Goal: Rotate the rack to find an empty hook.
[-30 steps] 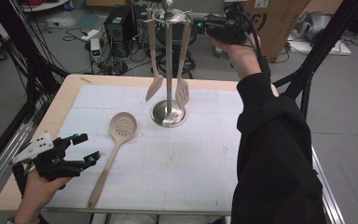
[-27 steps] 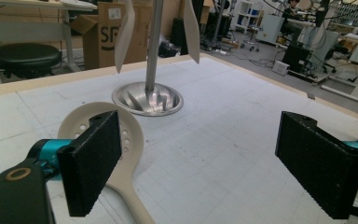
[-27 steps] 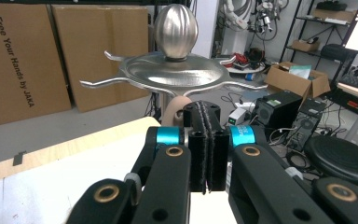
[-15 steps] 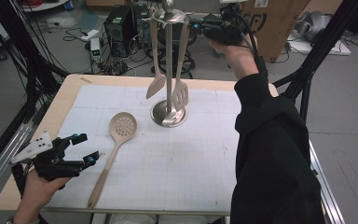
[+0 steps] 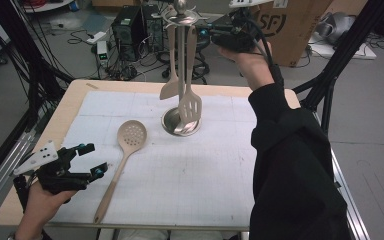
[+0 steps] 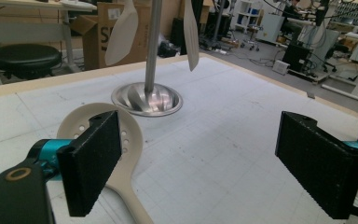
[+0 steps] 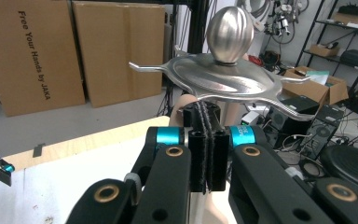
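A steel utensil stand (image 5: 181, 124) rises at the far middle of the mat, its hooked top disc (image 7: 223, 81) just beyond my right gripper (image 7: 206, 114). That right gripper (image 5: 207, 34) is shut on the top of a beige slotted turner (image 5: 190, 107), which hangs down beside the pole. A solid beige spatula (image 5: 170, 89) hangs from the stand as well. A perforated skimmer (image 5: 131, 135) lies flat on the mat. My left gripper (image 5: 92, 159) rests open at the front left beside its handle. Between the left gripper's (image 6: 205, 172) wide jaws is bare mat, with the skimmer head (image 6: 133, 140) behind the left jaw.
A white gridded mat (image 5: 205, 170) covers the wooden table (image 5: 75, 102). Cardboard boxes (image 5: 280, 25), computer cases and cables stand on the floor beyond the far edge. Black frame poles (image 5: 30, 75) run along the left side.
My right gripper has shifted slightly left and down at the stand's top, and the slotted turner's blade has sunk closer to the base. The left gripper has stayed put.
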Demonstrator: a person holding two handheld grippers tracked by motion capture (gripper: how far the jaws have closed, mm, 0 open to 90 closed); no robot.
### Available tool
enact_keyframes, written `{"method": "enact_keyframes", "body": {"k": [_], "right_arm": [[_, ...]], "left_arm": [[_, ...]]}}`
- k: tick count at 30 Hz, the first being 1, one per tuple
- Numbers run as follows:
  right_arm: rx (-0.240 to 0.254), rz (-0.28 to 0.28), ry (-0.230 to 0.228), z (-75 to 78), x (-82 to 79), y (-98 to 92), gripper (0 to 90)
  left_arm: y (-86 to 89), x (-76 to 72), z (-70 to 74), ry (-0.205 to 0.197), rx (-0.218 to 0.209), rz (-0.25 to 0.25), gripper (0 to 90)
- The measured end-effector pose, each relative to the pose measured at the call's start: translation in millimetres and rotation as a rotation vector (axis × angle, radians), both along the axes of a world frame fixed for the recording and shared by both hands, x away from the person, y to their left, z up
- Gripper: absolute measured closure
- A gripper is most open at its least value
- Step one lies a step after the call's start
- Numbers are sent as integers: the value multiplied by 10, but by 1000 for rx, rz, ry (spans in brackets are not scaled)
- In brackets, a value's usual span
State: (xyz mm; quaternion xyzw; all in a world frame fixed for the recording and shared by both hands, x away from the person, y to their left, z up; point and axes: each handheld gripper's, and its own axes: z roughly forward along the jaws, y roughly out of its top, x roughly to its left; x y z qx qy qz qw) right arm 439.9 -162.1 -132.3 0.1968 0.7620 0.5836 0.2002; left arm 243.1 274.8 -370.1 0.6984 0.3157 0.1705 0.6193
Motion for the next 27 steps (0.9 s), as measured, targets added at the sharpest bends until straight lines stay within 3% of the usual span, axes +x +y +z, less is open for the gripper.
{"method": "enact_keyframes", "body": {"k": [17,27], "right_arm": [[-15,32,-5,-3,-43,177,900],[-28,1,1,-52,-26,-5,900]], "left_arm": [[11,0,6,-4,0,0,150],[9,1,6,-4,1,0,150]]}}
